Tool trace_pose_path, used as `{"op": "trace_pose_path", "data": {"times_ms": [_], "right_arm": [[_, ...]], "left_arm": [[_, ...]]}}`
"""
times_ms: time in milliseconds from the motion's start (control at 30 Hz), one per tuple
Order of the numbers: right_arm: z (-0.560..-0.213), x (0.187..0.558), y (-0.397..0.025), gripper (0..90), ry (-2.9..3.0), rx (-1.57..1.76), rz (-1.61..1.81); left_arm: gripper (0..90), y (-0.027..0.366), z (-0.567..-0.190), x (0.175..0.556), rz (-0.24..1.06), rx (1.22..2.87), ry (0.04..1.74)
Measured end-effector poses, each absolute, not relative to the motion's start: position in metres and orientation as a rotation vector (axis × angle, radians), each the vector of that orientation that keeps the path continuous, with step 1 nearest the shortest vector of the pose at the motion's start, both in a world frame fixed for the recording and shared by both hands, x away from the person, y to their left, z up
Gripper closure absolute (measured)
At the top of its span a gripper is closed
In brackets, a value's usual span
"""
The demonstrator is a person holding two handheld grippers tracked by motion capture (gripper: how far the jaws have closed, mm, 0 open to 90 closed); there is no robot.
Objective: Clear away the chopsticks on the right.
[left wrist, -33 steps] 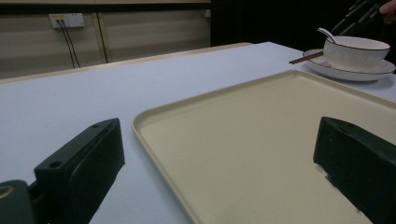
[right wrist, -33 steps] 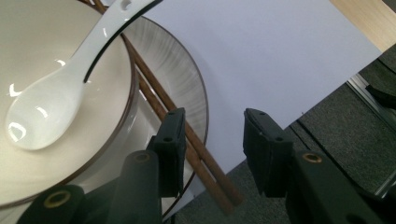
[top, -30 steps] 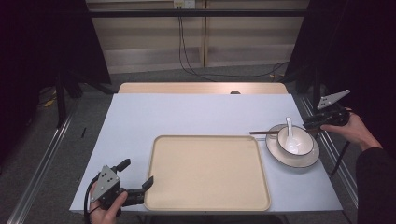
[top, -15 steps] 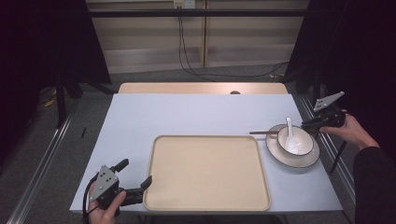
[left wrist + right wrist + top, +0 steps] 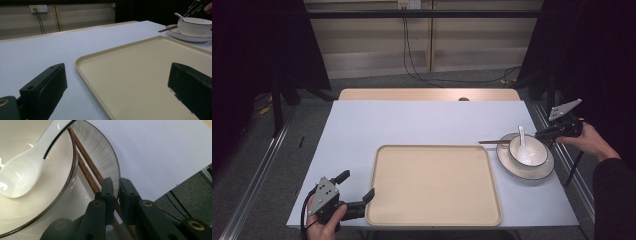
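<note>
Chopsticks (image 5: 86,167): a brown wooden pair lying across the far rim of the plate (image 5: 542,170), at the right edge of the table, their tips pointing out past the plate's left side toward the tray. In the right gripper view they run between bowl and plate rim, straight into the jaws.

Nearest the person, the left gripper (image 5: 357,192) sits at the front left corner of the table (image 5: 412,120), held in the left hand (image 5: 324,227). Its jaws stand wide apart and empty, one over the white tabletop, the other over the tray's near left corner, as the left gripper view confirms.

Tray (image 5: 434,185): beige, rectangular, rounded corners, lying flat at front centre. Nothing lies in it.

To the tray's right, just beside its far right corner, the white plate with a dark rim line carries a white bowl (image 5: 528,150) of matching trim. A white ceramic spoon (image 5: 523,142) rests in the bowl, handle leaning on the far rim.

Right gripper (image 5: 114,190): held in the right hand (image 5: 589,140) at the table's right edge, beside the plate. Its jaws are drawn nearly together with the chopsticks' thick ends between them; grasp clenched on the pair.

Beyond the table: grey floor, black cables (image 5: 412,55), a pale wall panel with a socket (image 5: 38,8).
</note>
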State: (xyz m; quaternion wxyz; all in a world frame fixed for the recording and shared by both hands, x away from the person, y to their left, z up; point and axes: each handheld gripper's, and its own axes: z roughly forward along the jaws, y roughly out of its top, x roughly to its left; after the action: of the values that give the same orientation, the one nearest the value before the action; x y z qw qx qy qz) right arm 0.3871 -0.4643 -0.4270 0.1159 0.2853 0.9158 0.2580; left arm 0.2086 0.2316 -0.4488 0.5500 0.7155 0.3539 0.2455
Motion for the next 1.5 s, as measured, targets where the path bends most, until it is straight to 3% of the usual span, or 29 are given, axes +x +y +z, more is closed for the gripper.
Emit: {"op": "trace_pose_path", "data": {"times_ms": [833,1100,1500], "right_arm": [[-0.436,0.395,-0.45,78.8,2.678,0.657,0.687],[-0.442,0.399,-0.449,85.6,2.662,0.636,0.701],[-0.432,0.394,-0.461,85.9,2.609,0.787,0.748]], "left_arm": [[2.3,0.233,-0.449,0.208,0.585,1.7,0.844],[2.4,0.233,-0.448,0.207,0.595,1.712,0.822],[2.4,0.233,-0.446,0.205,0.617,1.693,0.804]]}}
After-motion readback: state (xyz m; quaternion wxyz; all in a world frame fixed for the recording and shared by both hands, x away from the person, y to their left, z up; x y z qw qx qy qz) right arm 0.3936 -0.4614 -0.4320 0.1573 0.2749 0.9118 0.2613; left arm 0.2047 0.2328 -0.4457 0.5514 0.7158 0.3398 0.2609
